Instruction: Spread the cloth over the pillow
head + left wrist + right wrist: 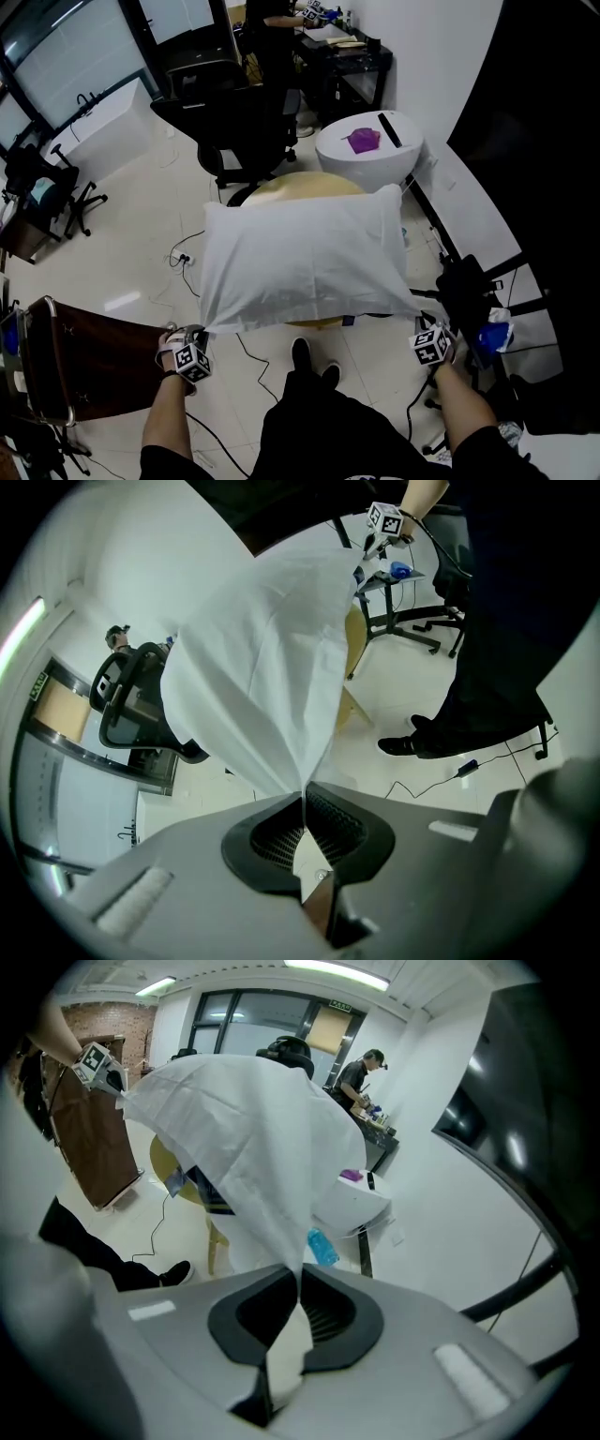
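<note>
1. Head view: I hold a rectangular white cloth (305,258) stretched out flat between my two grippers. It hangs over the round tan wooden table (300,182) and hides most of the top.
2. My left gripper (199,337) is clamped on the cloth's near left corner, at the table's near left side. In the left gripper view its jaws are together with the fabric pinched between them, and the cloth fans away from them.
3. My right gripper (424,324) grips the near right corner, at the table's near right side. In the right gripper view its jaws are closed on the fabric, and a strip of it shows down between them.
4. That view also shows a dark striped thing (202,1191) on the table under the cloth; I cannot tell whether it is the pillow.
5. Beyond the table to the right stands a white round low stand (375,167) bearing a small purple object (363,141); beyond the table to the left is a black office chair (234,122).
6. Near the table's left, by my left gripper, is a dark brown wooden panel (94,361).
</note>
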Available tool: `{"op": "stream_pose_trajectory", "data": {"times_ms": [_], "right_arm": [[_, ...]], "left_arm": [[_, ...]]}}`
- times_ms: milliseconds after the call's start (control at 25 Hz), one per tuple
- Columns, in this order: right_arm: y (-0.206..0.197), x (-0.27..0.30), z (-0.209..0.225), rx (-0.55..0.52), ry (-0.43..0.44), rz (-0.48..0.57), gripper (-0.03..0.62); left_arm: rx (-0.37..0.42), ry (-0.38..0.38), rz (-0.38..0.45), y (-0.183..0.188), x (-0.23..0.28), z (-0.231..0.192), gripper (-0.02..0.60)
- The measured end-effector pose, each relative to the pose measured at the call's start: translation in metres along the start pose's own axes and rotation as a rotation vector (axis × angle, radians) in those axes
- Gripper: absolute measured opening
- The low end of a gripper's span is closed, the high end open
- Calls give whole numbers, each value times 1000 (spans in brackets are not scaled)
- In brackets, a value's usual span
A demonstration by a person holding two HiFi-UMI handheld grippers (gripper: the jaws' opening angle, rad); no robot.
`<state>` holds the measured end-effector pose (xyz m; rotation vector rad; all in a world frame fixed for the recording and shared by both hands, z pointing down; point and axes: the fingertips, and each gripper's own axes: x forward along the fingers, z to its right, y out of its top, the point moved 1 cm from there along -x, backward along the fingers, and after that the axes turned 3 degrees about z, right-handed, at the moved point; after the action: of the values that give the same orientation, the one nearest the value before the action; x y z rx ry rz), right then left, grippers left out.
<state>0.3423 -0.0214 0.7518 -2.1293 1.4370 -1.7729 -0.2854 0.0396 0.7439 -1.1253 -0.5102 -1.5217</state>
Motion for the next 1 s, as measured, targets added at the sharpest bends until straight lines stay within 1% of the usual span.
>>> {"op": "stream_pose_trajectory", "data": {"times_ms": [200, 400, 560, 720, 840, 880, 960, 1000], "right_arm": [[-8, 13, -1, 19, 9, -49, 17], [-17, 25, 9, 56, 1, -89, 17], [-11, 27, 9, 63, 0, -81, 17], [-5, 28, 8, 71, 1, -75, 17], [-1, 27, 12, 99, 2, -71, 17], [0, 26, 12, 108, 4, -69, 18], [-1, 24, 14, 118, 9, -64, 29], [-1, 22, 16, 121, 11, -61, 48]], "left_arm": [[13, -35, -41, -3, 14, 2, 0], [13, -43, -59, -1, 24, -2, 0], [-1, -47, -53, 3, 26, -9, 0], [-33, -52, -32, 4, 28, -13, 3], [-62, -51, -12, 8, 23, -19, 5], [-72, -47, -7, 8, 20, -20, 12], [-94, -46, 1, 6, 16, -22, 55], [-105, -47, 3, 6, 14, -21, 75]]}}
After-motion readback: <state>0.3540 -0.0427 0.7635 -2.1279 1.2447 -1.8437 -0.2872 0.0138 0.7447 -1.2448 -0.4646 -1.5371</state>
